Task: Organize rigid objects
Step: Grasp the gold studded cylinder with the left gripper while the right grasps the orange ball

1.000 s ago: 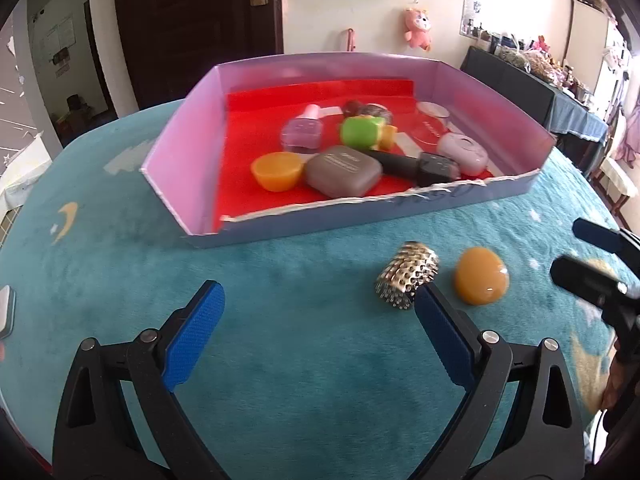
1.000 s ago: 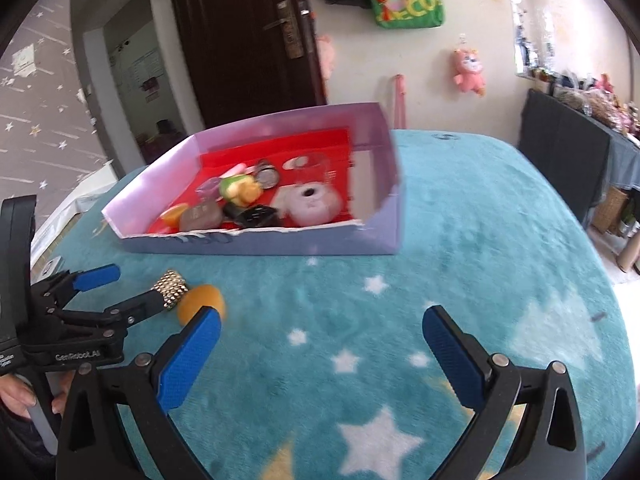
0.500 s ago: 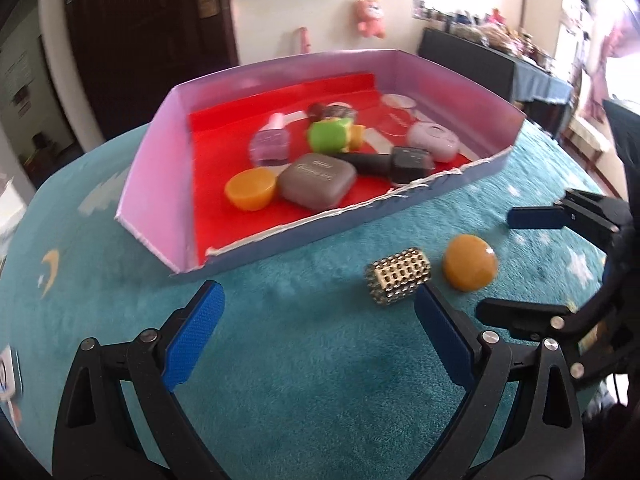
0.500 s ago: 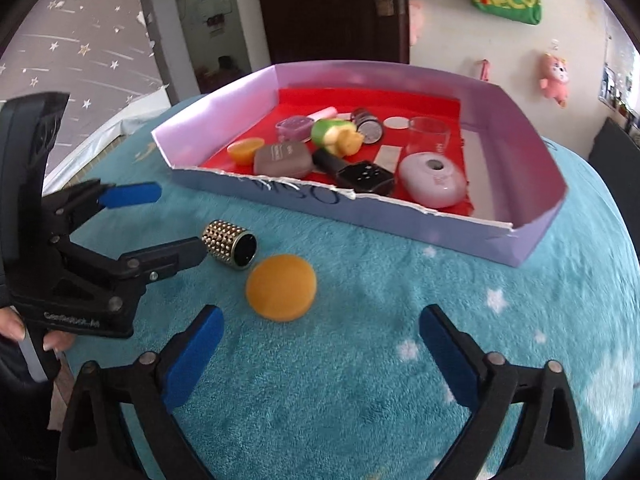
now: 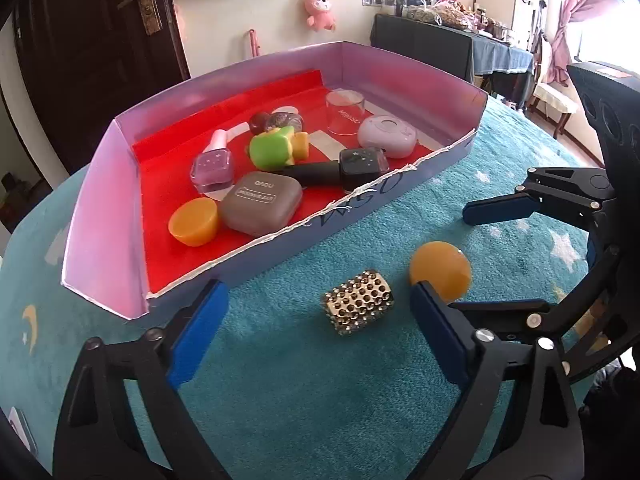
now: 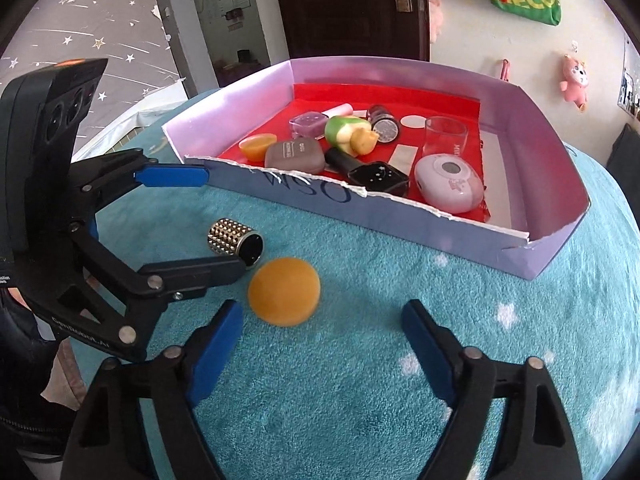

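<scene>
A gold studded cylinder (image 5: 358,306) (image 6: 234,240) and an orange ball (image 5: 440,272) (image 6: 284,292) lie on the teal blanket in front of a lilac box (image 5: 100,220) (image 6: 552,152) with a red floor. My left gripper (image 5: 316,332) (image 6: 224,223) straddles the cylinder; its jaws are closing and the pads stand off it. My right gripper (image 6: 322,348) (image 5: 476,258) sits just behind the ball, which lies toward its left finger. Its jaws are closing too, with no pad on the ball.
The box holds a grey case (image 5: 262,204), an orange half-dome (image 5: 194,222), a green toy (image 5: 274,152), a black bottle (image 5: 340,168), a white round device (image 5: 386,136) and a clear glass (image 5: 346,112). A hand (image 6: 24,308) holds the left gripper.
Both pairs of jaws have narrowed. The right gripper swung left toward the ball. The left gripper rolled and edged up to the cylinder, which now lies between its fingers.
</scene>
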